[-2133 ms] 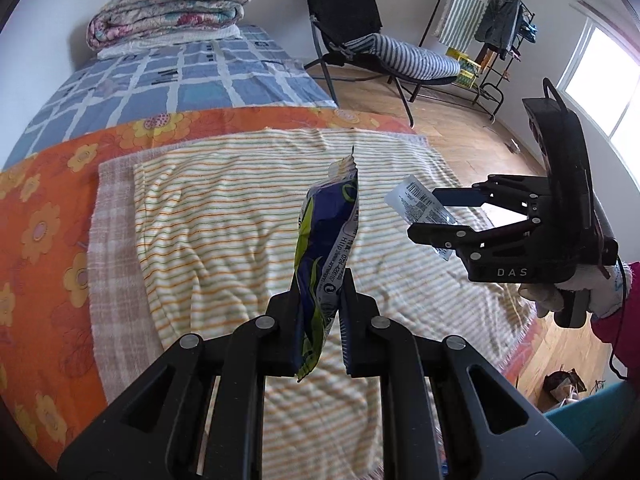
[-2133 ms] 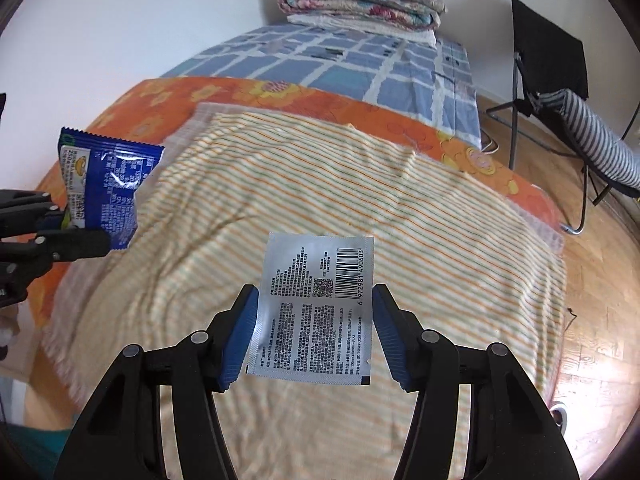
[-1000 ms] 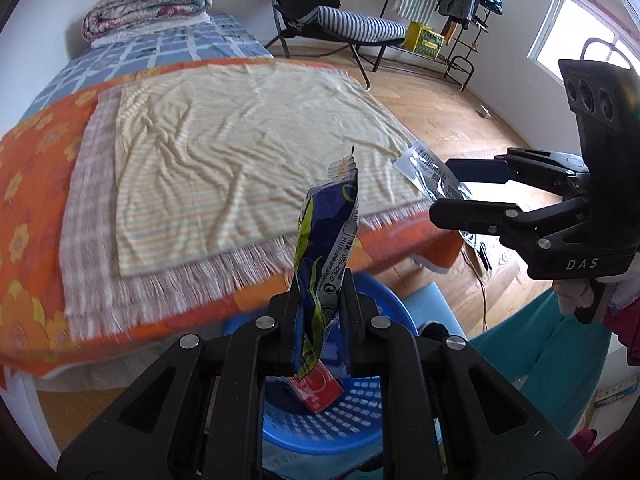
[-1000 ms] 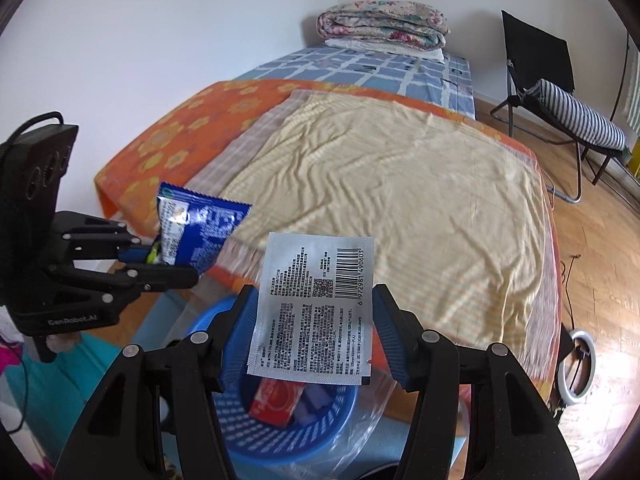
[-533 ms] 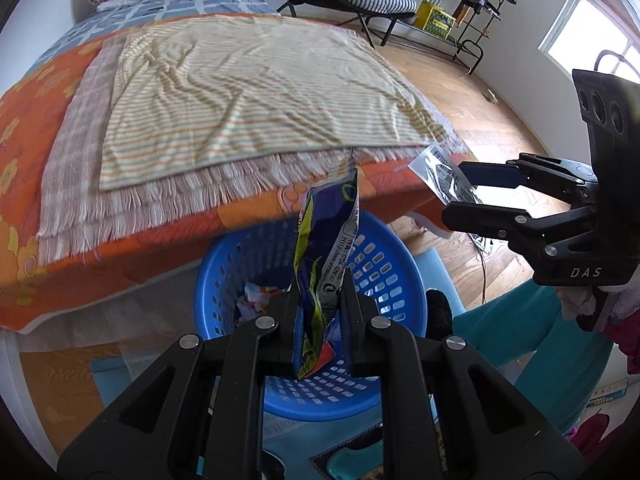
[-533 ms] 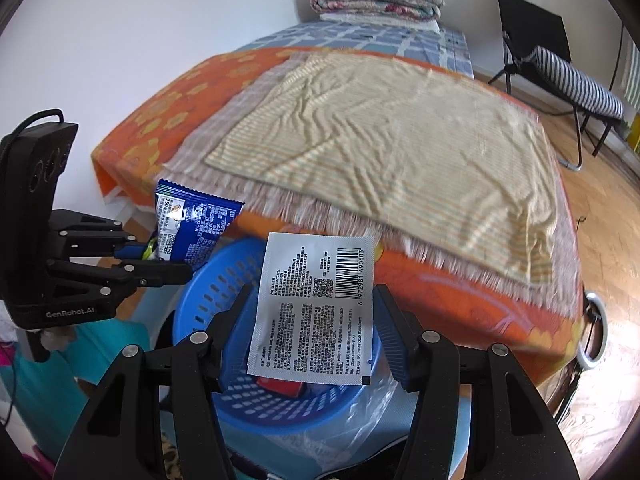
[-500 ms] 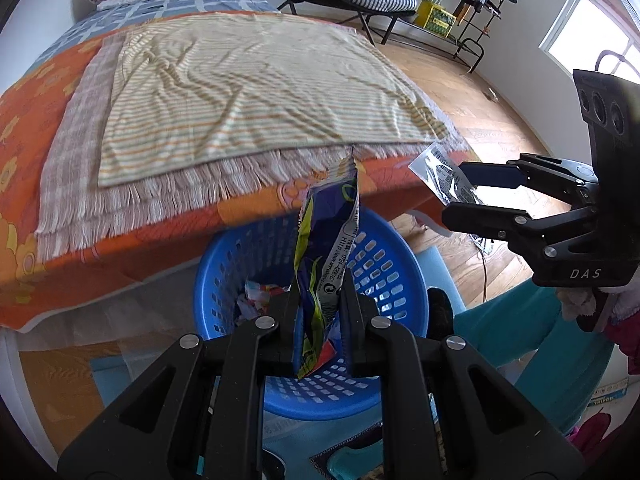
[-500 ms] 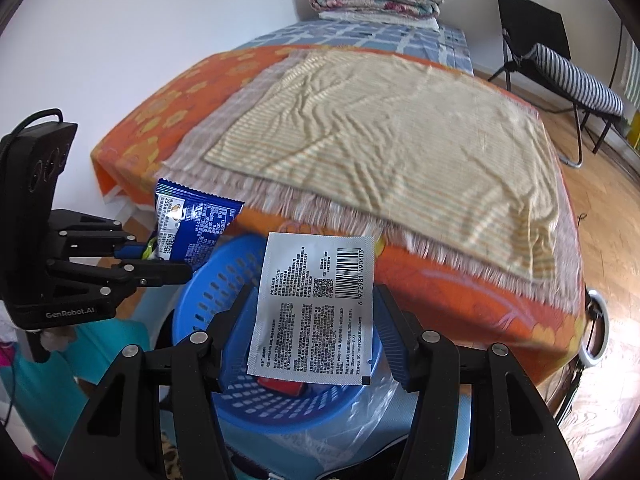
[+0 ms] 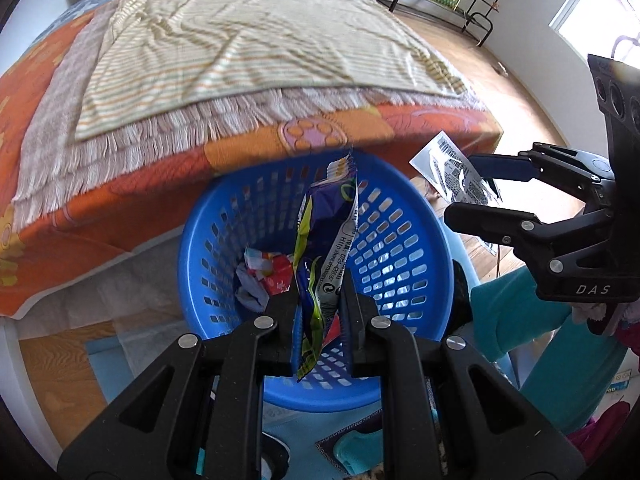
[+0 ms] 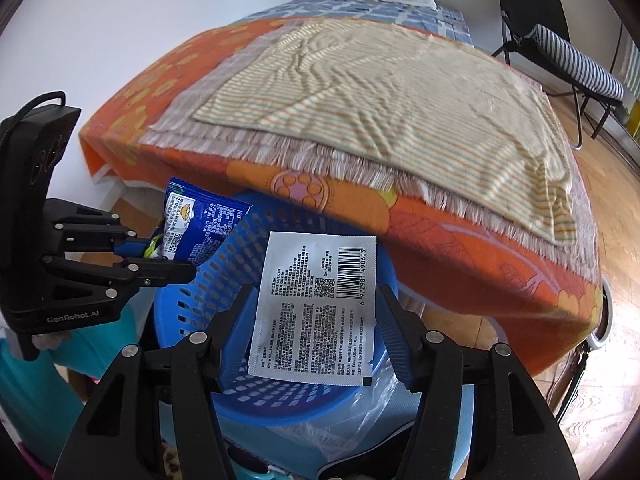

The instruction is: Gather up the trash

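My left gripper (image 9: 319,300) is shut on a blue and green snack wrapper (image 9: 326,240) and holds it over the blue plastic basket (image 9: 416,248). The wrapper also shows in the right wrist view (image 10: 200,228), held by the left gripper (image 10: 172,258) at the basket's left rim. My right gripper (image 10: 316,320) is shut on a white printed sachet (image 10: 316,308) above the basket (image 10: 224,272). In the left wrist view the right gripper (image 9: 476,188) holds the sachet (image 9: 452,170) just beyond the basket's right rim. Several pieces of trash (image 9: 264,276) lie in the basket.
The basket stands on the floor against the foot of a bed with an orange cover (image 9: 120,184) and a striped fringed blanket (image 10: 380,92). A black folding chair (image 10: 560,44) stands at the far right. Wooden floor (image 10: 616,184) lies to the right.
Both grippers have come down and closer to the basket with their trash. The basket now fills the middle of the left wrist view. The grips have not changed.
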A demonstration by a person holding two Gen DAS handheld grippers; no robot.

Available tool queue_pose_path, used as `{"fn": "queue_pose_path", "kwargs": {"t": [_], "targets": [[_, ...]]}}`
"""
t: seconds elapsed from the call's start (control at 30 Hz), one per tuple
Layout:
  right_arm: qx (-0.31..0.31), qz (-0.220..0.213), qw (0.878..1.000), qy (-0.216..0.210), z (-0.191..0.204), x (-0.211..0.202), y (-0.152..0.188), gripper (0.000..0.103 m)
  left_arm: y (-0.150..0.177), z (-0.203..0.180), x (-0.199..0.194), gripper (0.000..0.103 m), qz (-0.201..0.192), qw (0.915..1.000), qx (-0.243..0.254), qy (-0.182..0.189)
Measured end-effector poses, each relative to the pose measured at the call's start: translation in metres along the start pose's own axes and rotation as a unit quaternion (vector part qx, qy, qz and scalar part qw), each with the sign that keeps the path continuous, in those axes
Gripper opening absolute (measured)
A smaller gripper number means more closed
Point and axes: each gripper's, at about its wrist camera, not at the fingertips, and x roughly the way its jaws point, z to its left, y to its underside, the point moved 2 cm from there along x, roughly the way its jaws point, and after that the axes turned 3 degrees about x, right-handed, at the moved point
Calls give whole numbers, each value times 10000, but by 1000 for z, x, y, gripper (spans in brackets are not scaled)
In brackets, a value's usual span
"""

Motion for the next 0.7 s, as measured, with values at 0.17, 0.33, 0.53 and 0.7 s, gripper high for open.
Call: {"fn": "queue_pose_path", "kwargs": {"t": [0.17, 0.33, 0.53, 0.7], "targets": [[-6, 63, 10000, 0, 2, 7, 5, 60, 3, 2, 2, 13, 30, 10000, -58, -14], [-9, 116, 9999, -6, 5, 11, 6, 60, 2, 6, 1, 16, 44, 9999, -153, -53], [-13, 189, 9998, 13, 4, 14, 8, 67, 3, 5, -4, 44, -32, 9998, -146, -99], [15, 232, 9997, 32, 3, 16, 9, 67, 5, 5, -5, 44, -38, 9998, -166, -123]]}}
